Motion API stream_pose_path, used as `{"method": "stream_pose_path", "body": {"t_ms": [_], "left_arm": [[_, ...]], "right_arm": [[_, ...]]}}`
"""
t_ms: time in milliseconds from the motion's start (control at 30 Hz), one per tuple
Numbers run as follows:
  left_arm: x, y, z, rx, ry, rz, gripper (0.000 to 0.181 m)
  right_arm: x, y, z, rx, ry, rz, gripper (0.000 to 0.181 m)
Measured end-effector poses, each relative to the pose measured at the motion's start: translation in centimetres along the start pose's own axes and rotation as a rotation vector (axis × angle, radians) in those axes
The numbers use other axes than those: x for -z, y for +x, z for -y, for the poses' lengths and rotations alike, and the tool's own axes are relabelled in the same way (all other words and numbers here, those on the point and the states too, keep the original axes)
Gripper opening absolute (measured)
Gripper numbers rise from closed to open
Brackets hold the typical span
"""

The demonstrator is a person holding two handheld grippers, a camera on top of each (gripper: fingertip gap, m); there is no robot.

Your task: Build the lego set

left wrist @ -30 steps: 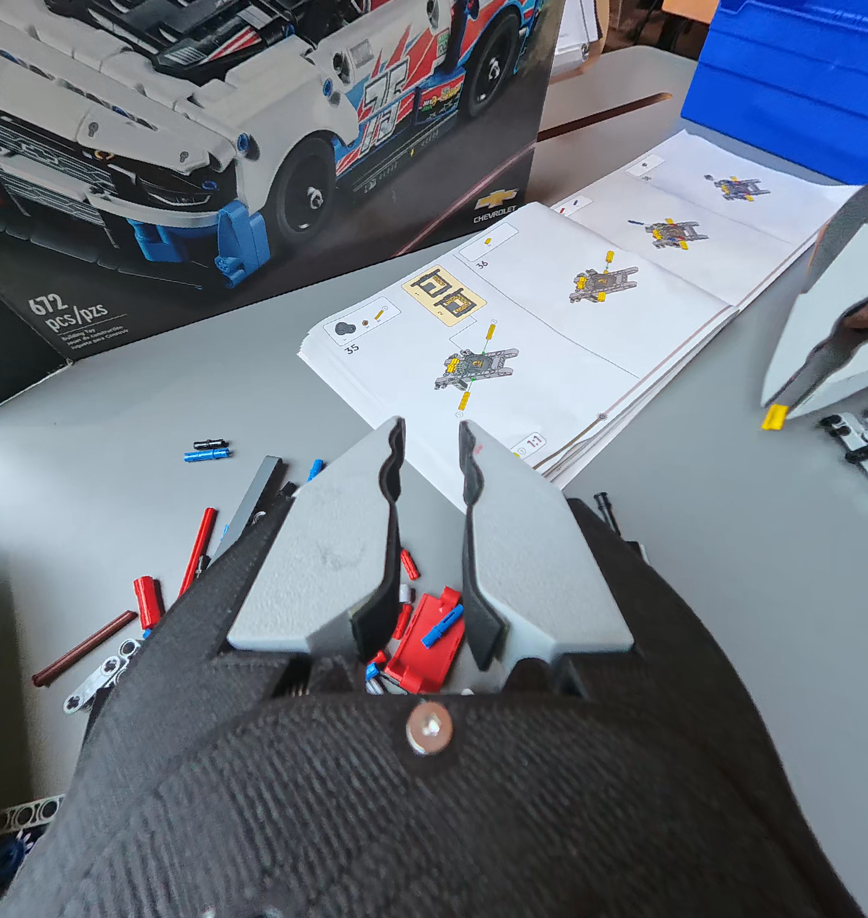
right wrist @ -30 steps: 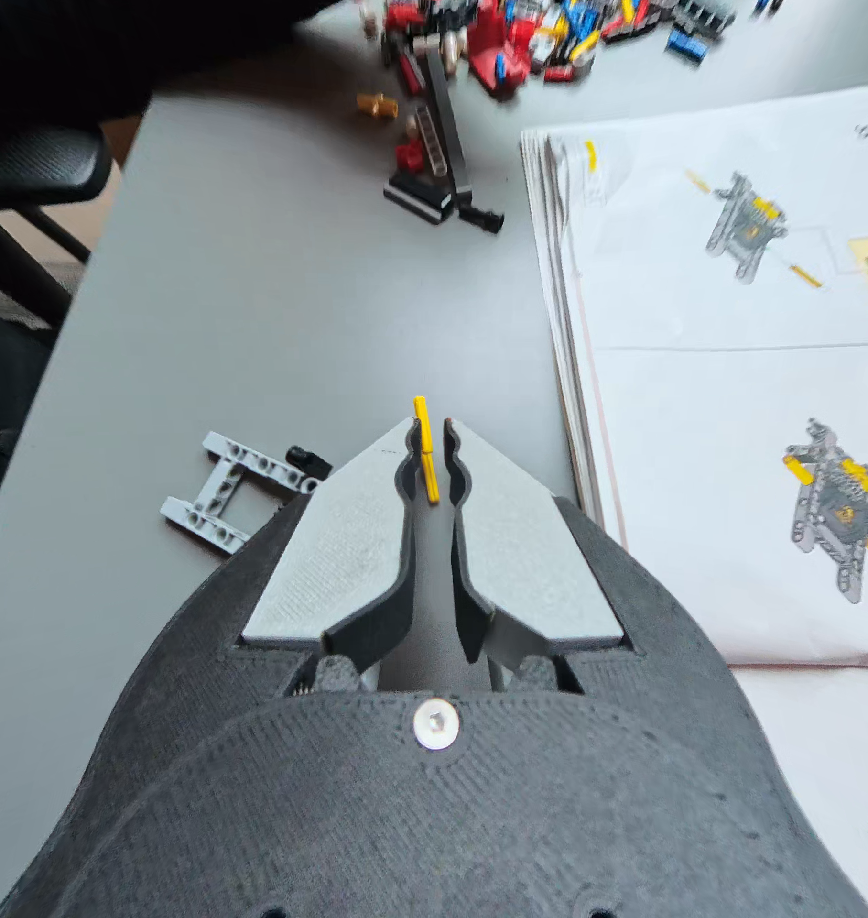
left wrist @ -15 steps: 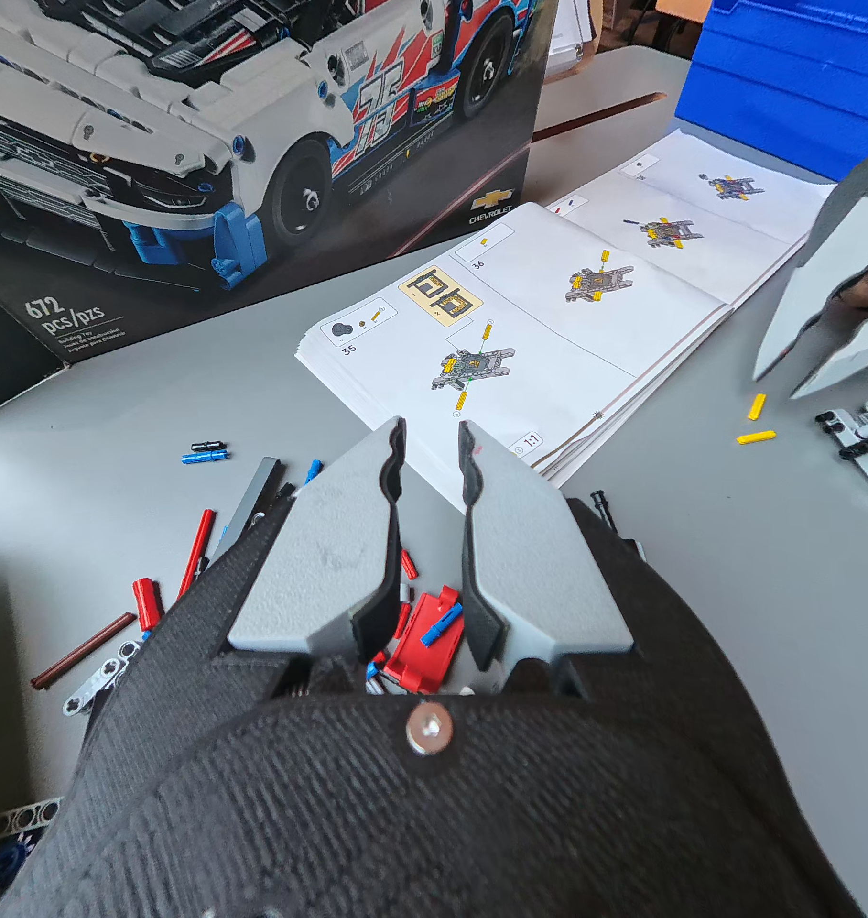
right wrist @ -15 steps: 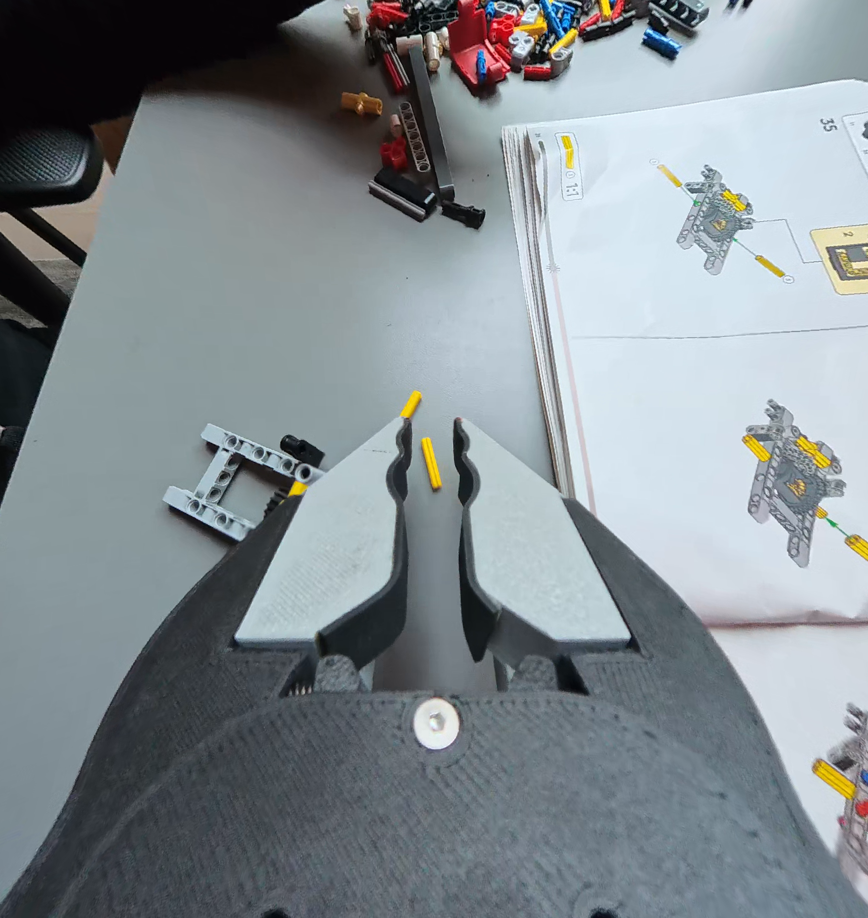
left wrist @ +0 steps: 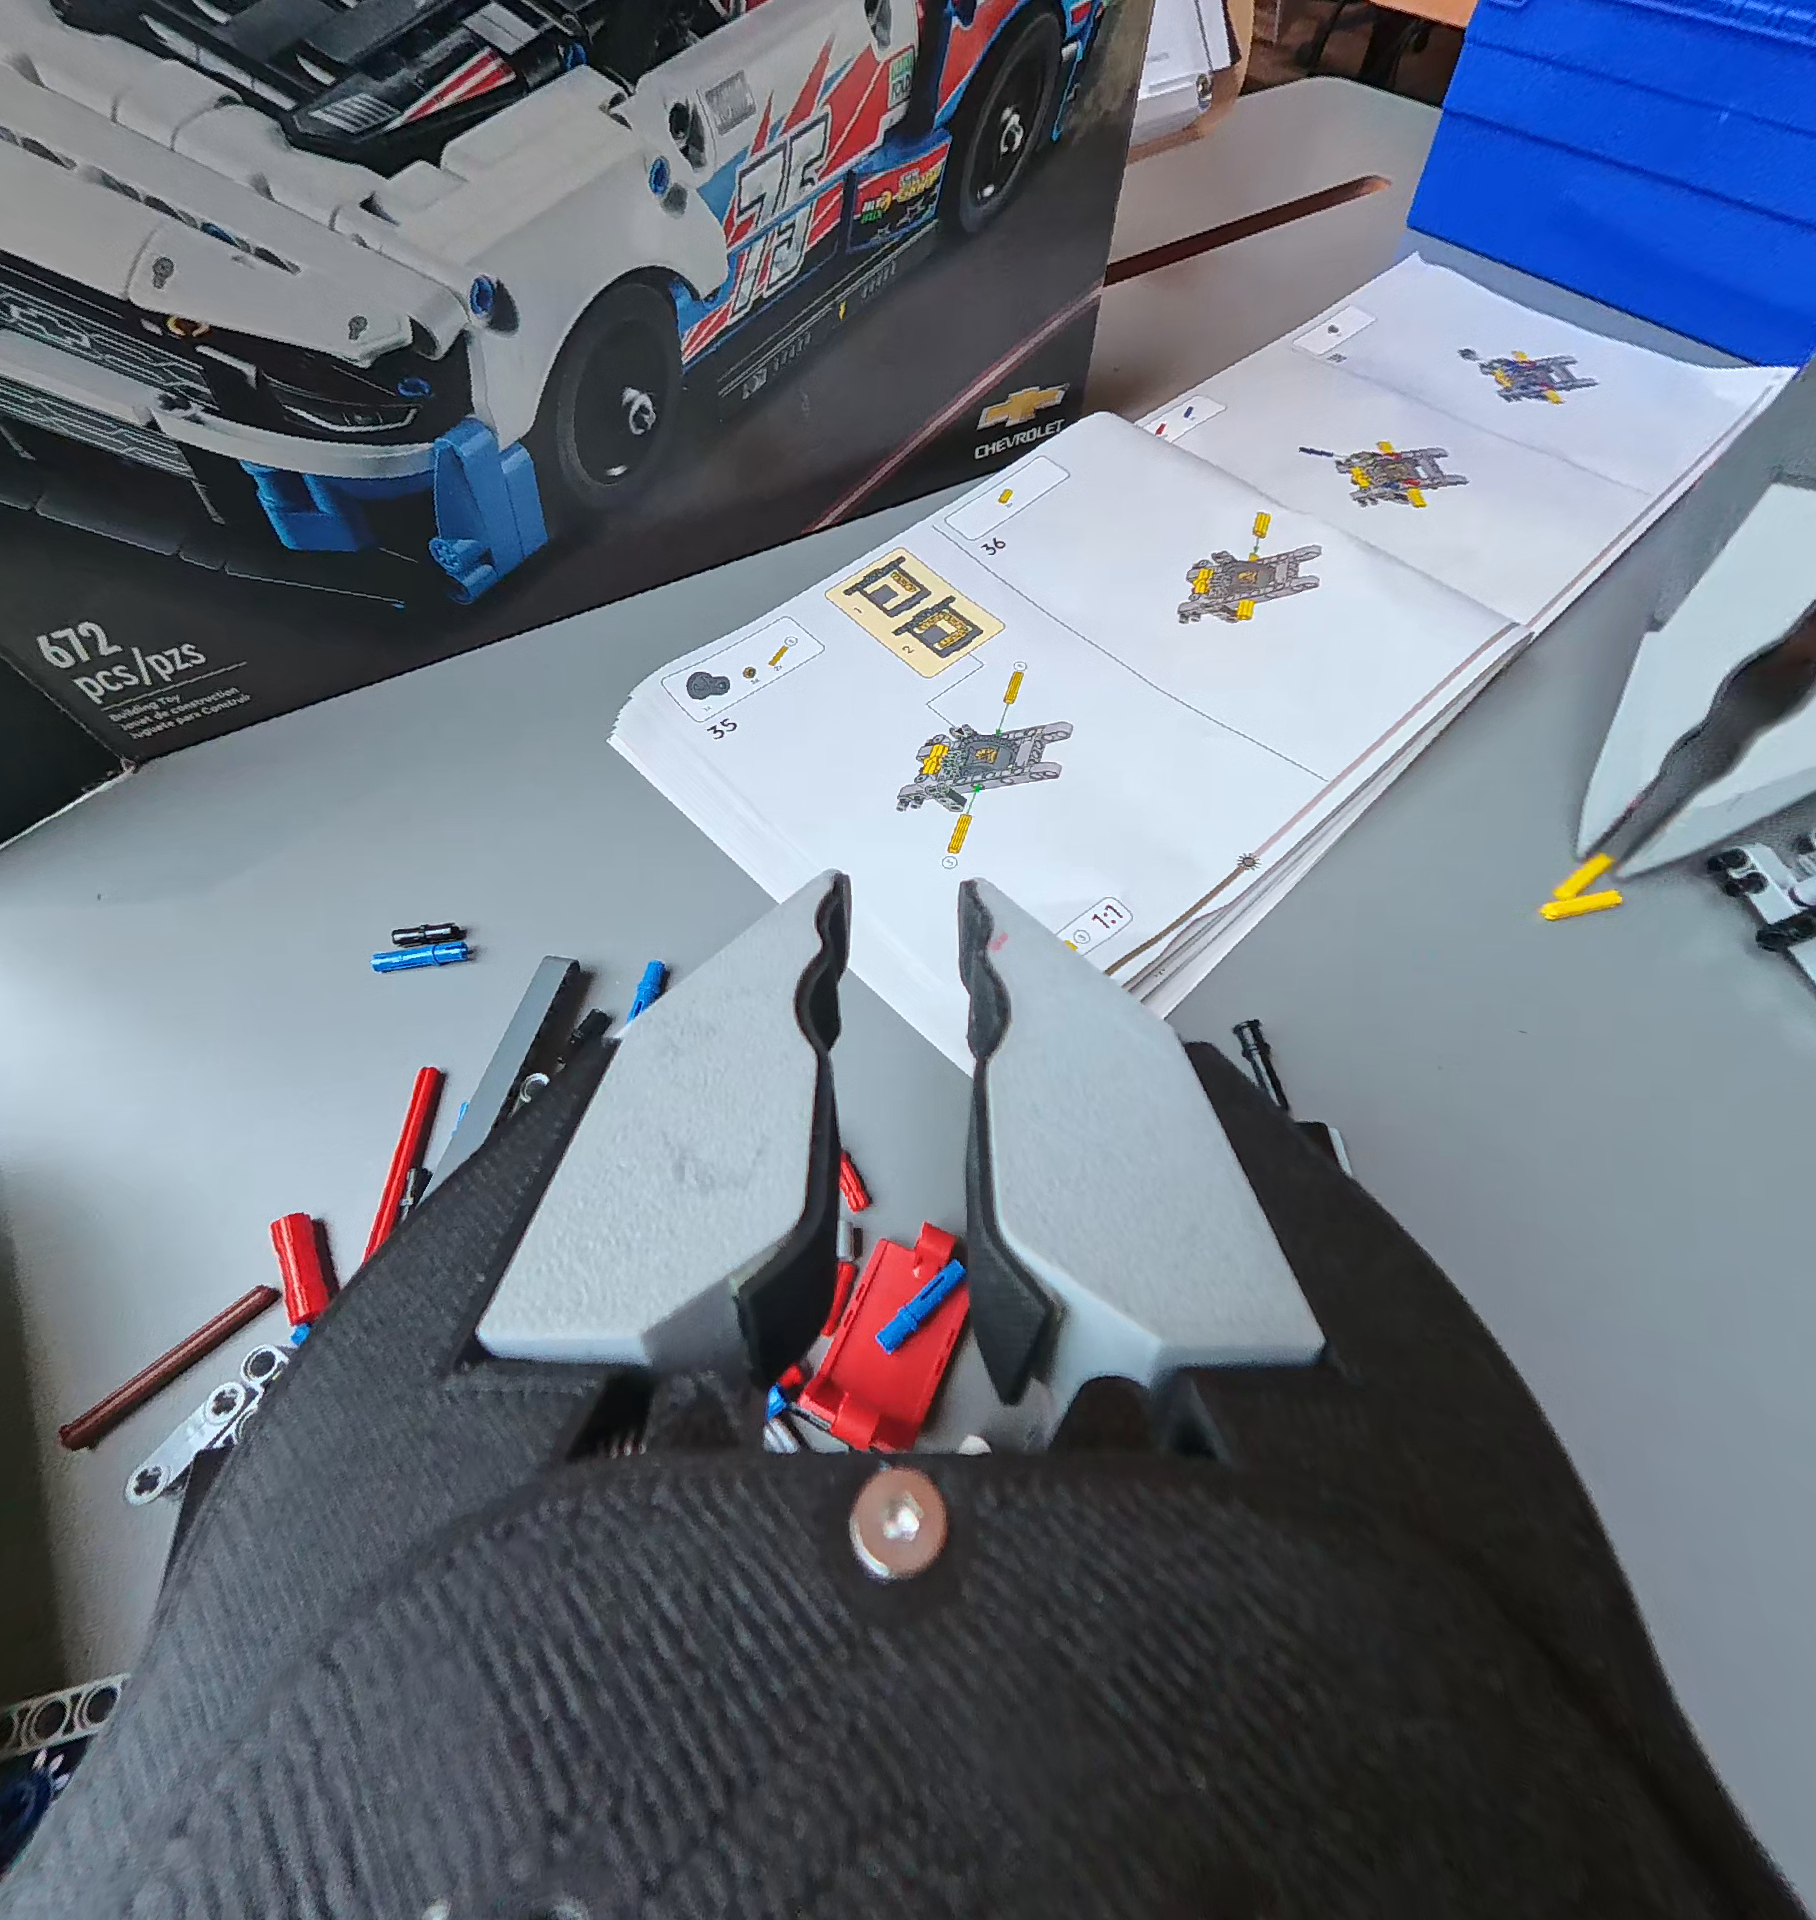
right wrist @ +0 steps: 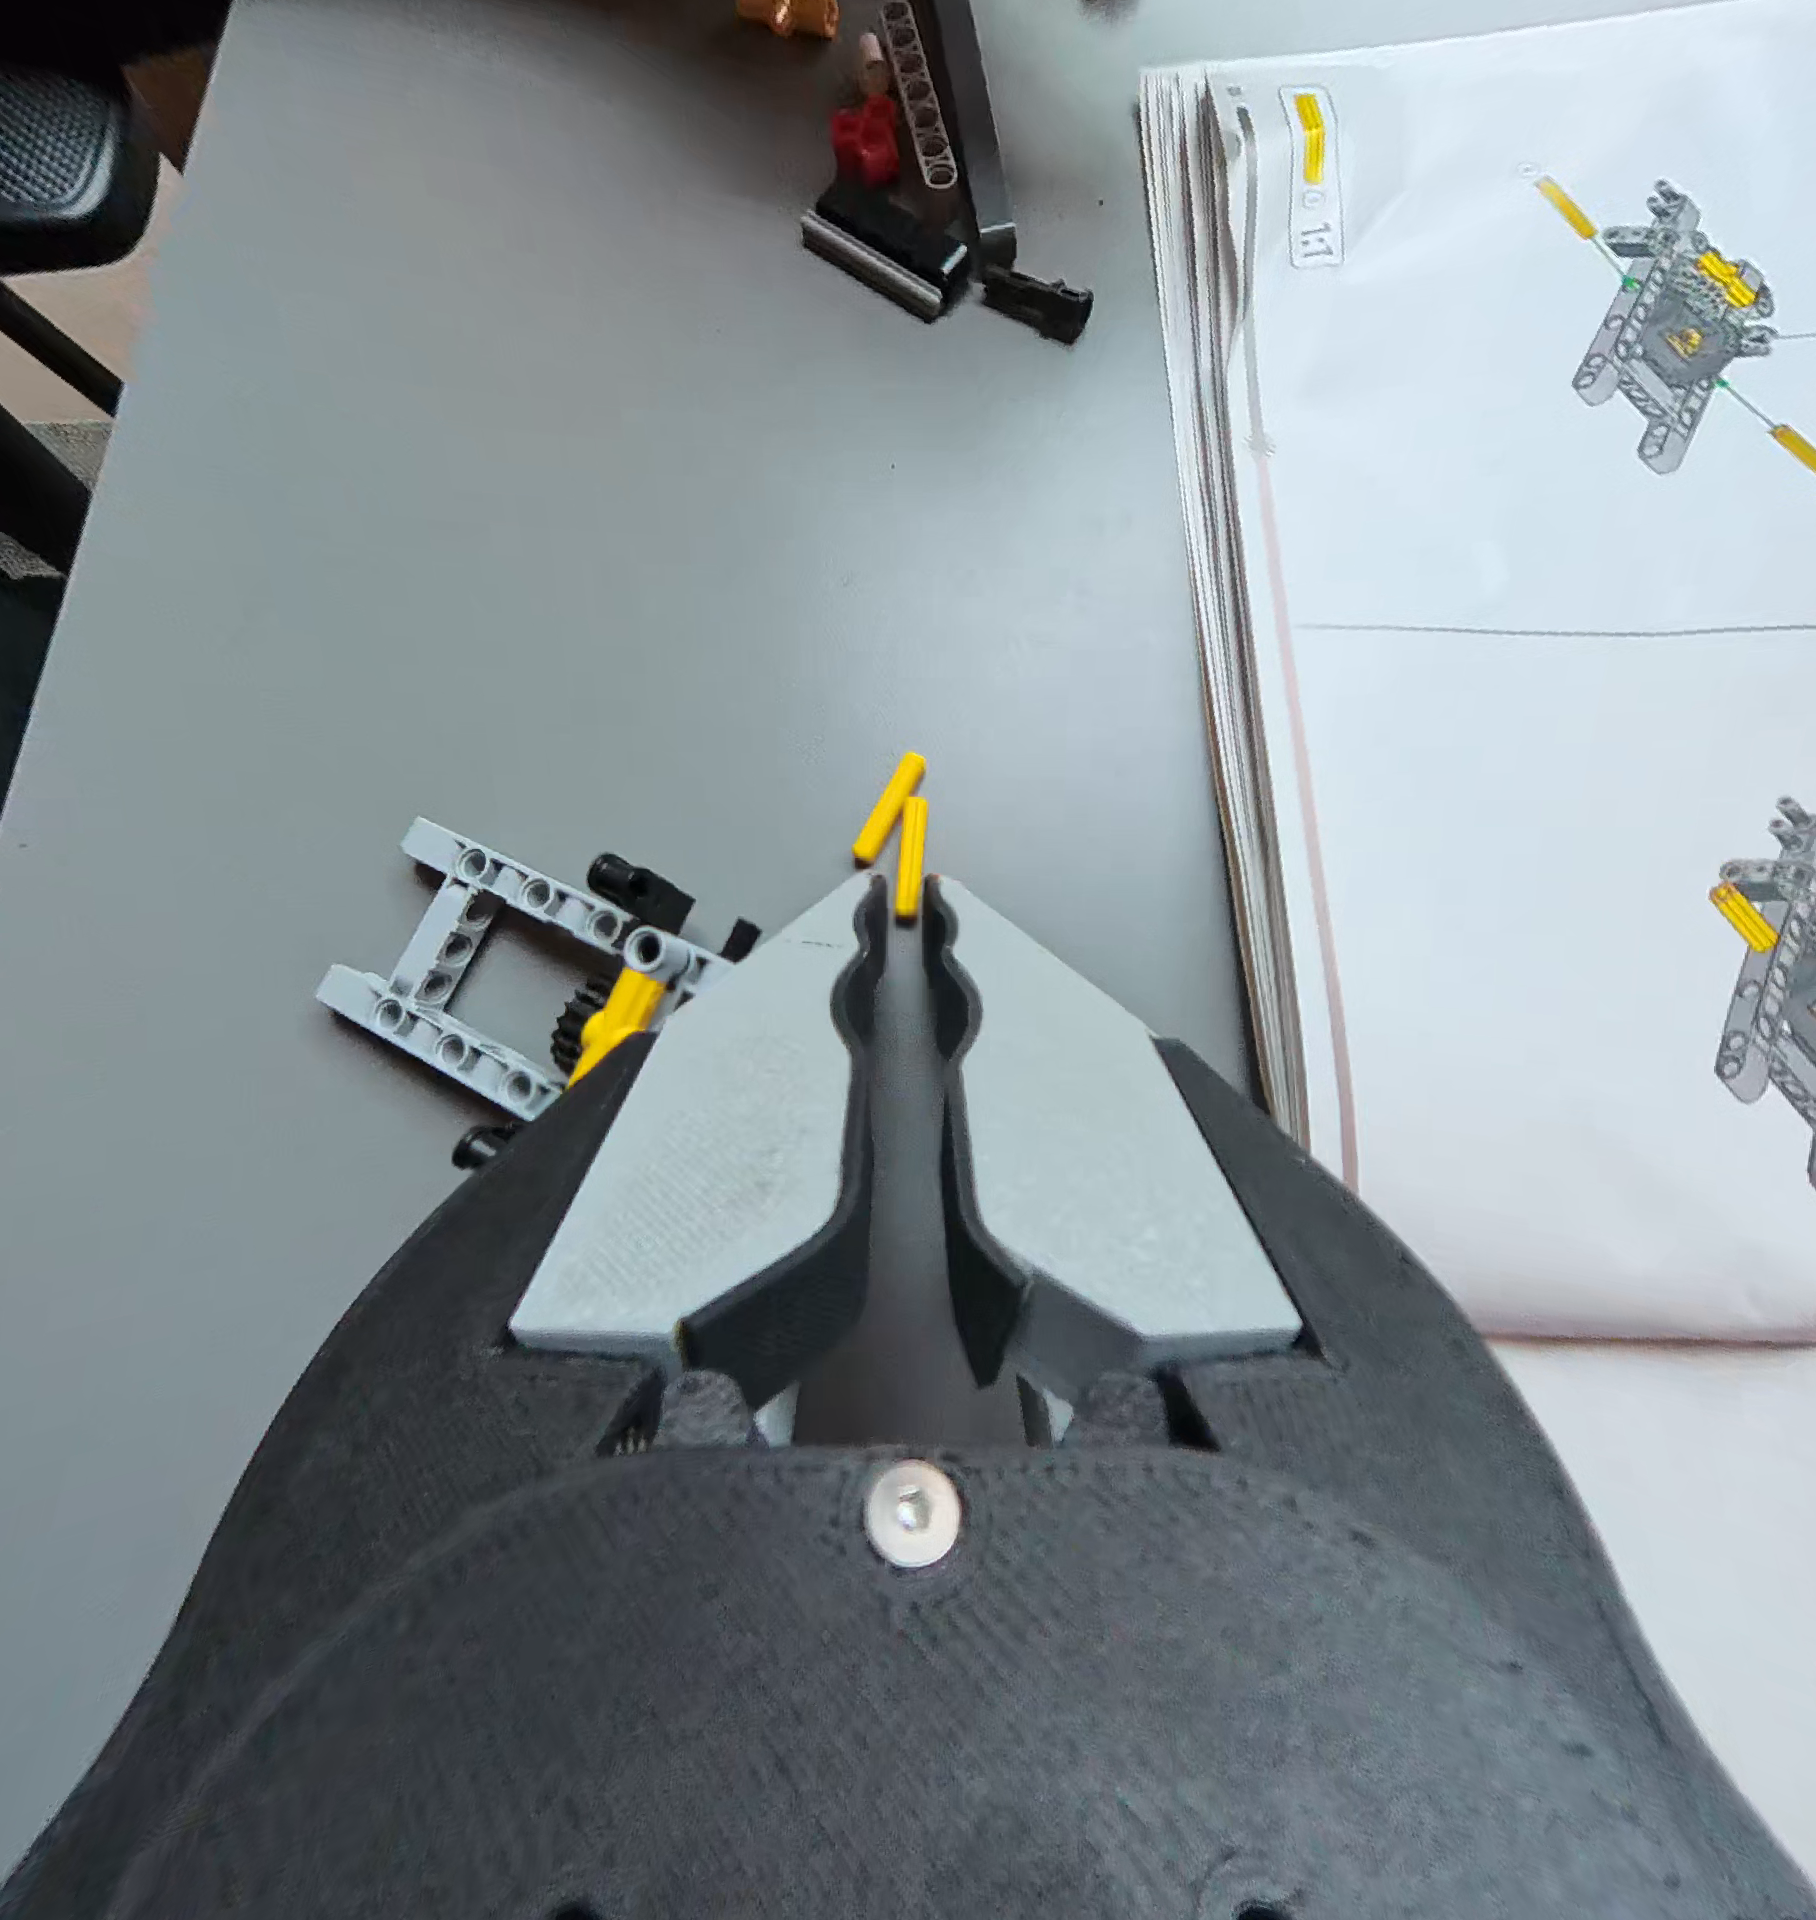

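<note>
My right gripper (right wrist: pixel 904 883) is shut on a short yellow axle (right wrist: pixel 911 857) at its fingertips, low over the grey table. A second yellow axle (right wrist: pixel 888 808) lies just beyond it, touching it. A light grey frame assembly (right wrist: pixel 488 966) with black pins and a yellow part sits to the left of the right gripper. The left wrist view shows the right gripper (left wrist: pixel 1600 862) at the far right with both axles (left wrist: pixel 1579 894) at its tip. My left gripper (left wrist: pixel 904 914) is open and empty above loose parts, among them a red piece (left wrist: pixel 893 1340).
The open instruction booklet (left wrist: pixel 1143 644) lies between the grippers and also shows in the right wrist view (right wrist: pixel 1558 727). The set's box (left wrist: pixel 468 312) stands at the back, a blue bin (left wrist: pixel 1662 156) at the back right. Loose pins and beams (left wrist: pixel 405 1143) lie on the left. Black parts (right wrist: pixel 935 249) lie ahead of the right gripper. The tips of one gripper are about 25 cm away from the tips of the other. My left gripper is the nearer one to the red piece (left wrist: pixel 893 1340): about 10 cm, against 25 cm.
One second ago my right gripper held a yellow axle. It opened and let it go beside another one, then came down and shut on one again. My left gripper has stayed put.
</note>
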State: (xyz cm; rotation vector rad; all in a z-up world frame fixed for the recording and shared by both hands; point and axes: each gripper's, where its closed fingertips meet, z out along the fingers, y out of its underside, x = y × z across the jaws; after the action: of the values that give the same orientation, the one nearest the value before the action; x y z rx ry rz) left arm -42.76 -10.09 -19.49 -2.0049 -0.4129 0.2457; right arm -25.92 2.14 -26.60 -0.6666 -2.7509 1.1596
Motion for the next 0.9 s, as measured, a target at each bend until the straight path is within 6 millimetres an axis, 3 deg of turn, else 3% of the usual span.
{"method": "stream_pose_path", "body": {"t_ms": [300,467,600,900], "left_arm": [[0.0,-0.1,-0.1,0.001,-0.003,0.003,0.018],[0.1,-0.3,0.0,-0.003,0.006,0.017,0.018],[0.2,-0.5,0.0,-0.003,0.007,0.024,0.017],[0.2,-0.5,0.0,-0.016,0.004,0.029,0.016]], "right_arm": [[2.5,0.3,2.3,-0.048,0.195,0.013,0.004],[3.9,3.6,4.4,-0.080,0.444,-0.193,0.021],[4.6,4.9,4.6,-0.077,0.477,-0.266,0.022],[4.8,4.9,4.7,-0.105,0.498,-0.223,0.022]]}}
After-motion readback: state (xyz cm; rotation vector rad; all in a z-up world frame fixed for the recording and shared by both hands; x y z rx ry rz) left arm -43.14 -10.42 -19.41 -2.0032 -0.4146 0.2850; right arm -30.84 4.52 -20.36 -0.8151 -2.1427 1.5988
